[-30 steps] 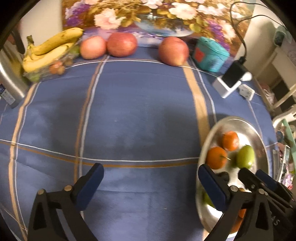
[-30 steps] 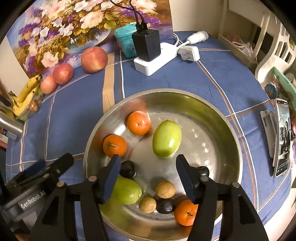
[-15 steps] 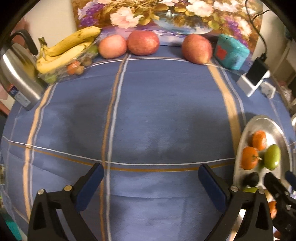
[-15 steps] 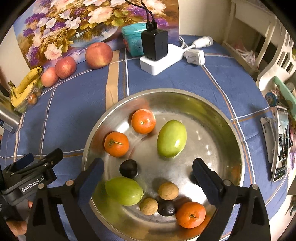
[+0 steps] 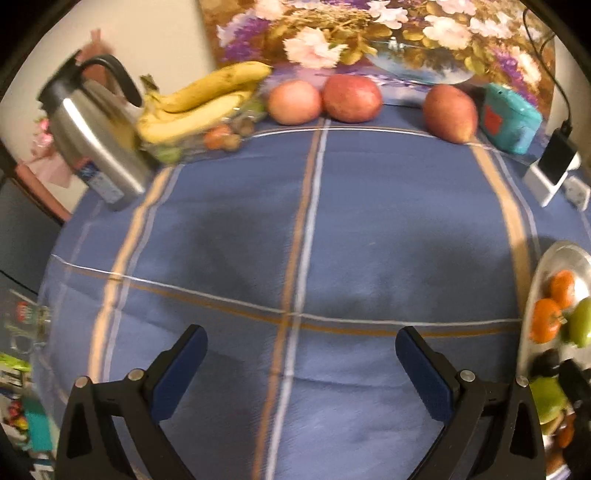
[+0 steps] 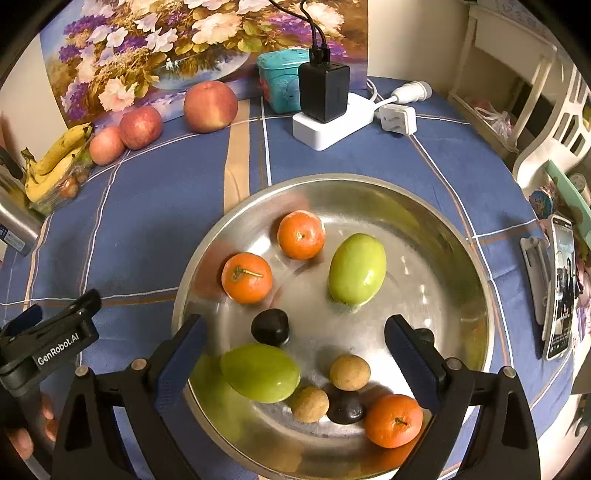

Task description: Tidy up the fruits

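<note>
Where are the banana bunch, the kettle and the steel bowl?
banana bunch (image 5: 199, 107), left wrist view, on the middle banana's flank.
kettle (image 5: 96, 144), left wrist view, on its steel side.
steel bowl (image 6: 436, 236), right wrist view, on its bare inner wall.

Blue striped tablecloth (image 6: 155, 206) underfoot of everything; flower painting (image 6: 177, 48) propped at twelve o'clock against a cream wall (image 6: 402, 33); white chair (image 6: 554, 122) at two.

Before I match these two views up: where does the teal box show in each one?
Left wrist: teal box at upper right, on the table's far edge, right of the lone apple.
Right wrist: teal box at top centre, just left of the black charger.
Shared landmark: the flower painting directly behind it.
</note>
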The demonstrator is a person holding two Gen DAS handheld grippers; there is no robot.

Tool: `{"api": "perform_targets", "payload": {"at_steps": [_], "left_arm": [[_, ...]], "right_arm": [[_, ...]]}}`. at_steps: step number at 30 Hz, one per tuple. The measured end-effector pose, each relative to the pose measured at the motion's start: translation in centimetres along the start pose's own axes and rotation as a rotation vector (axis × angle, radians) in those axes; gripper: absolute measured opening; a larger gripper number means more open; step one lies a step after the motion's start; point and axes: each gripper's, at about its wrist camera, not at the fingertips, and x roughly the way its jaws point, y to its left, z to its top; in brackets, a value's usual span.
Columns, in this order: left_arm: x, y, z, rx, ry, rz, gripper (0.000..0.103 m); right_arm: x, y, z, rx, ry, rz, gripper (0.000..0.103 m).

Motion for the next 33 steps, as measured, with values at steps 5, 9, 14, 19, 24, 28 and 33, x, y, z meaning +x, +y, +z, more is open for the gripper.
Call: {"api": "perform_targets", "payload": {"at_steps": [5,9,14,19,24,28,33], "left_arm": [[-0.2,0.6,-1.4,0.015,0.03,0.028,0.103],[-0.4,1.0,-2.1,0.02,0.045,0.014,0.103],[-0.9,1.6,-3.3,0.022,0.062,-0.011,0.103],[-1.6,2.5,-4.0,0.01,0.05,-0.027,0.103],[-2.6,3.0,-4.6,0.011,0.036,-0.038,0.103],[-3.1,3.7,-5.1,-0.016,0.037,-0.061,0.103],[-3.9,4.6,-5.5,-0.043,0.024,-0.073,0.103]], "right_arm": [[-0.7,0.0,-1.1,0.001,-0.013,0.004,0.097],[-1.4,0.2,-2.2,-0.014,-0.025,0.009,0.097],[-2.3,0.5,-3.6,-0.028,-0.031,0.018,0.097],[-3.0,0.8,-4.8,-0.036,-0.036,0.03,0.097],[-3.0,1.0,-5.6,-0.044,-0.022,0.037,0.097],[-3.2,0.9,-5.9,-0.032,-0.021,0.042,0.097],[-3.6,0.9,-6.0,-0.023,-0.031,0.043,0.097]]}}
